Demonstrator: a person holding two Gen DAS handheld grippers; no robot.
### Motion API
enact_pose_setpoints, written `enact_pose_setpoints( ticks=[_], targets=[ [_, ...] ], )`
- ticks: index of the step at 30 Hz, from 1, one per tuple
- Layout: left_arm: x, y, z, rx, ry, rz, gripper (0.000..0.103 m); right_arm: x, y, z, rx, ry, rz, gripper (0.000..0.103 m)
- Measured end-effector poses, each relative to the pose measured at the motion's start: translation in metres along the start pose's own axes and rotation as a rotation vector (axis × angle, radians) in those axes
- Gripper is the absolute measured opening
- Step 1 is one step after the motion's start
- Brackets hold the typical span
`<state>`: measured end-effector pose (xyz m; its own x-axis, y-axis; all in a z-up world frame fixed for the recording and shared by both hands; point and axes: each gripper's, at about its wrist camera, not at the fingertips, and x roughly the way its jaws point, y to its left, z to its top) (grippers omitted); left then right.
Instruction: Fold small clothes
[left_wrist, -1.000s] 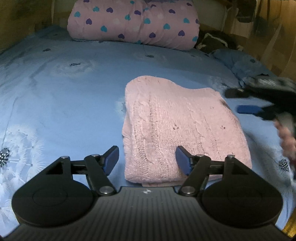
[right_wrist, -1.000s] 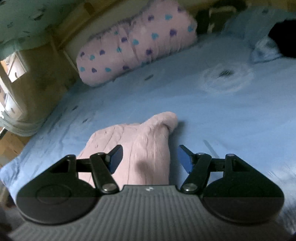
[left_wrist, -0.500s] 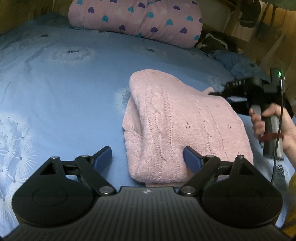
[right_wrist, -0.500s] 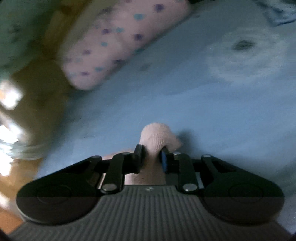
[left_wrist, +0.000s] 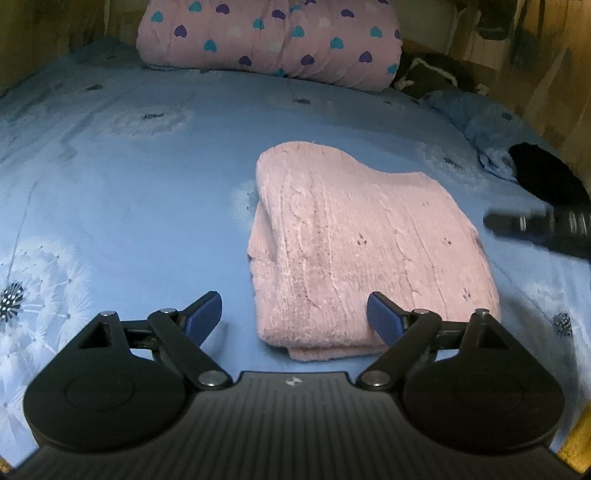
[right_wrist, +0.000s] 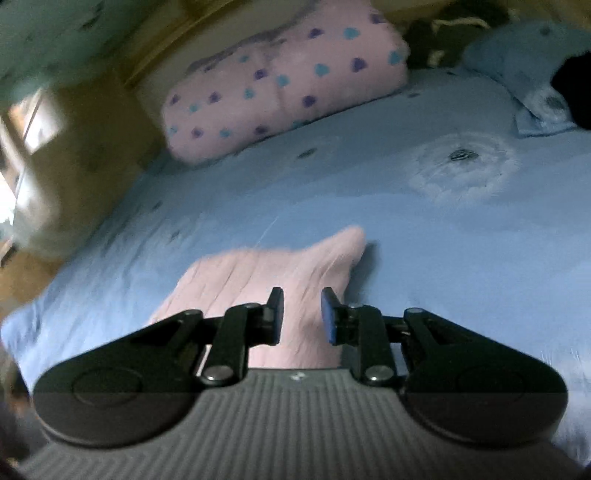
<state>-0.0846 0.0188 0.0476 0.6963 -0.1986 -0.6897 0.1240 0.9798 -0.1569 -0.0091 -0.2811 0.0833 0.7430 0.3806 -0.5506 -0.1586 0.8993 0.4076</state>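
Note:
A folded pink knit sweater lies on the blue bed sheet. My left gripper is wide open just above the sheet, with the sweater's near edge between its fingers. In the right wrist view the same sweater lies under my right gripper, whose jaws stand a small gap apart with nothing pinched between them. The right gripper shows blurred at the right edge of the left wrist view, beside the sweater.
A pink pillow with heart print lies at the head of the bed. Dark and blue clothes are heaped at the far right. A black item lies near the right edge. Wooden walls border the bed.
My right gripper was shut on the sweater's corner half a second ago; it has let go, opened a little and drawn back to the right. The sweater now lies flat.

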Motion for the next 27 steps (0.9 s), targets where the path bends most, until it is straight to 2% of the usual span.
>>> enact_pose_setpoints(
  ticks=[5,8,10,12,14,16,19,22,27],
  targets=[
    [-0.006,-0.007,-0.005,0.018,0.037,0.023,0.093,-0.008,0.033,-0.044,-0.141,0.055,-0.055,0.027],
    [-0.016,-0.01,-0.011,0.035,0.035,0.028,0.096,-0.012,0.044,-0.065,-0.214,0.023,-0.126,0.027],
    [-0.02,-0.013,-0.017,0.049,0.037,0.039,0.097,-0.02,0.048,-0.072,-0.224,0.005,-0.135,0.029],
    [-0.022,-0.017,-0.023,0.059,0.046,0.054,0.098,-0.031,0.048,-0.08,-0.206,-0.016,-0.119,0.036],
    [-0.021,-0.021,-0.028,0.057,0.066,0.074,0.1,-0.039,0.049,-0.087,-0.196,-0.044,-0.118,0.054],
    [-0.019,-0.024,-0.032,0.055,0.079,0.083,0.1,-0.046,0.052,-0.094,-0.201,-0.069,-0.145,0.058],
    [-0.012,-0.03,-0.038,0.064,0.094,0.116,0.102,-0.05,0.053,-0.104,-0.211,-0.054,-0.168,0.062],
    [-0.005,-0.035,-0.044,0.081,0.108,0.15,0.103,-0.049,0.05,-0.112,-0.232,-0.062,-0.19,0.076],
    [0.003,-0.039,-0.05,0.091,0.113,0.176,0.103,-0.042,0.043,-0.121,-0.213,-0.056,-0.226,0.077]
  ],
)
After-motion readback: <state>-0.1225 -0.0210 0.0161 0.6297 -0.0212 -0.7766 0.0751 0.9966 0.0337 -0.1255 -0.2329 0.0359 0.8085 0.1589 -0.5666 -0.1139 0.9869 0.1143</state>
